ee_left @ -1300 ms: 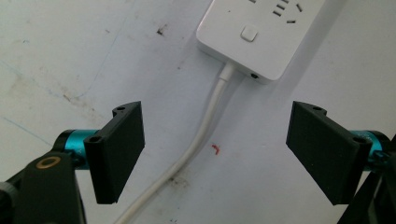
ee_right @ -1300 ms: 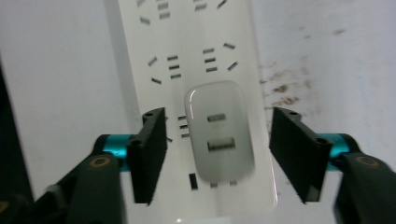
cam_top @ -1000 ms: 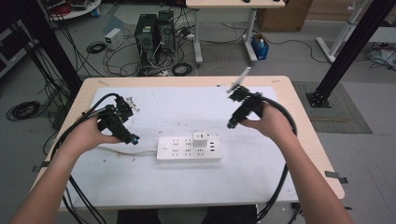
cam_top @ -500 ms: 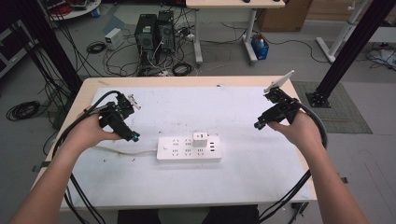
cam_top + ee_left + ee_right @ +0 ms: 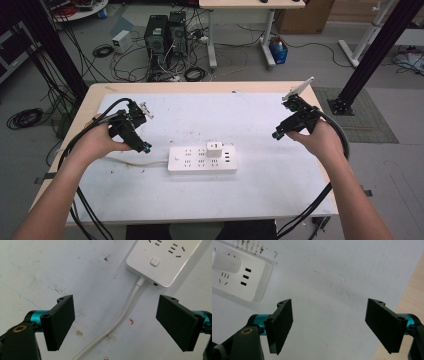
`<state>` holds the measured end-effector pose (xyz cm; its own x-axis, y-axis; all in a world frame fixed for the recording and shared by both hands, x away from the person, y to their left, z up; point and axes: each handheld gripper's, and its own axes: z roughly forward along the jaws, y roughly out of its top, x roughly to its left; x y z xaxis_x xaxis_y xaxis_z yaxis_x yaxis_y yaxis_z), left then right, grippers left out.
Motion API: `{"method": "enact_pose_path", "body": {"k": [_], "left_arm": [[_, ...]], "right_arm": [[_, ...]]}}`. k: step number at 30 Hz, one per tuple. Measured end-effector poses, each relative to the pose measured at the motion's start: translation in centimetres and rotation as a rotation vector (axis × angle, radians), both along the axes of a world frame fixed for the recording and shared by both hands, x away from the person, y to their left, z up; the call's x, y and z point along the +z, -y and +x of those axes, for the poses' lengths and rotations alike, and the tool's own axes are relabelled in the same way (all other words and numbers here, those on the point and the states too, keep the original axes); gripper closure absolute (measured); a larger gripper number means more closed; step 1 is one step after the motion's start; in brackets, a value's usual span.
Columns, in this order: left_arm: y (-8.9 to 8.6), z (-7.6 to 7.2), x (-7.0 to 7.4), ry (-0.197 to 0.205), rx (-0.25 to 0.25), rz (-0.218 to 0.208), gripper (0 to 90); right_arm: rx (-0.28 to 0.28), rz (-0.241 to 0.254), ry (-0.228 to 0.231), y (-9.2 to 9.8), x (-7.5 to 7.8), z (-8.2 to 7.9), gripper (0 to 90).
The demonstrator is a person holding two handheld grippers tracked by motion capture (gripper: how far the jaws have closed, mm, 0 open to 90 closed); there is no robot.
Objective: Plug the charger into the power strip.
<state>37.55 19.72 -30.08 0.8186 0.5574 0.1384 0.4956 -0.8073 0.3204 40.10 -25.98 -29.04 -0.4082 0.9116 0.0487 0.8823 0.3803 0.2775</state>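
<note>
The high view looks forward and down from the person's side, taking in the whole table [image 5: 100, 95] and the floor past it. The left gripper view sits close above the white mat, facing the power strip [image 5: 165, 260] at one o'clock. The right gripper view, equally close, has that strip [image 5: 239, 275] at ten o'clock. All three views share the strip [image 5: 202, 159].

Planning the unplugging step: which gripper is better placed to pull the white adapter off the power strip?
Probably right. The right gripper is open on the strip's adapter end. The left gripper, also open, is over the cord end of the power strip.
</note>
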Motion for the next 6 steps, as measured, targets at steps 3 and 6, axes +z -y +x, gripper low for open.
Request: {"method": "enact_pose_path", "body": {"k": [3, 6], "left_arm": [[0.01, 0.04, -0.06, -0.001, 0.000, -0.005, 15.6], [-0.03, 0.08, -0.06, -0.006, -0.001, -0.006, 15.6]], "right_arm": [[0.001, -0.002, -0.005, 0.01, -0.17, -0.02, 21.9], [0.001, -0.003, -0.005, 0.07, -0.16, -0.04, 21.9]]}}
